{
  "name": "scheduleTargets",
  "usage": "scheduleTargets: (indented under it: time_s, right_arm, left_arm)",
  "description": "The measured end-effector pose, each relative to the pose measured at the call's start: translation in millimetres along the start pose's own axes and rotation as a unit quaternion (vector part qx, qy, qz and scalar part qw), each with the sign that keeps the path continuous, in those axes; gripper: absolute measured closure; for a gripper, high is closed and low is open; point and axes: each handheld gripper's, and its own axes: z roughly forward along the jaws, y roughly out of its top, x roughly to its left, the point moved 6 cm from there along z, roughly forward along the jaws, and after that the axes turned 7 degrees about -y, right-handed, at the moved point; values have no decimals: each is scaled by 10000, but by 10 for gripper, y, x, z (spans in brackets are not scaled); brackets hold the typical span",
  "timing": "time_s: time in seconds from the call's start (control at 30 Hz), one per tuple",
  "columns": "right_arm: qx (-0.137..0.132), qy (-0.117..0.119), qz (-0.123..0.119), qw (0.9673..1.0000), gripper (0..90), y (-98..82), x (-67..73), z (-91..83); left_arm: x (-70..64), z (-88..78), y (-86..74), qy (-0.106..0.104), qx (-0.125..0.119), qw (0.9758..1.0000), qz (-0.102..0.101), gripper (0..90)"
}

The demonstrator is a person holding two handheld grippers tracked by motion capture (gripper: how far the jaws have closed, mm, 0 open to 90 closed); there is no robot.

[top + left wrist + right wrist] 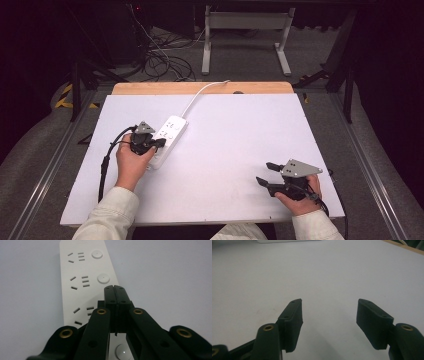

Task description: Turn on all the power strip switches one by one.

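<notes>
White power strip [168, 136] under closed left hand-held gripper [159, 143]; right hand-held gripper [265, 172] wide, near table edge [200, 220].

1. The left gripper [159, 143] is pointing forward and to the right, its jaws pressed fully together with nothing between them.
2. The right gripper [328, 315] is lying low and level, its jaws standing wide apart, gripping nothing.
3. Each hand is wrapping its gripper's body from behind.

Spread fingers [292, 315] above white table [324, 277]
</notes>
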Motion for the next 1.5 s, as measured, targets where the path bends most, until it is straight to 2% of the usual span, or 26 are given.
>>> scheduleTargets:
  time_s: [0.3, 0.67, 0.93, 1.27, 1.3, 1.33, 1.47, 1.5]
  right_arm:
    - [1, 3, -7, 10000, 385, -1, 1, -1]
    - [3, 8, -11, 10000, 384, -1, 5, 1]
    - [0, 11, -14, 10000, 383, 0, 9, 0]
    - [6, 16, -23, 10000, 383, -2, 10, -2]
    - [14, 7, -28, 10000, 383, -5, 6, -3]
    - [8, 13, -25, 10000, 382, -4, 7, -2]
    - [4, 15, -30, 10000, 382, -3, 8, -4]
    - [7, 17, -31, 10000, 382, -3, 10, -4]
  left_arm:
    - [14, 27, -20, 76, 75, 9999, 129, 898]
    - [6, 33, -31, 72, 104, 9998, 125, 899]
    - [0, 41, -38, 103, 112, 9998, 104, 899]
    - [7, 57, -30, -5, 104, 9999, -81, 899]
    - [0, 61, -28, 0, 113, 9999, -67, 899]
    - [-7, 61, -28, 95, 133, 9999, -1, 899]
    - [-30, 66, -32, 126, 154, 9998, 26, 900]
    - [-26, 60, -30, 198, 183, 9996, 69, 900]
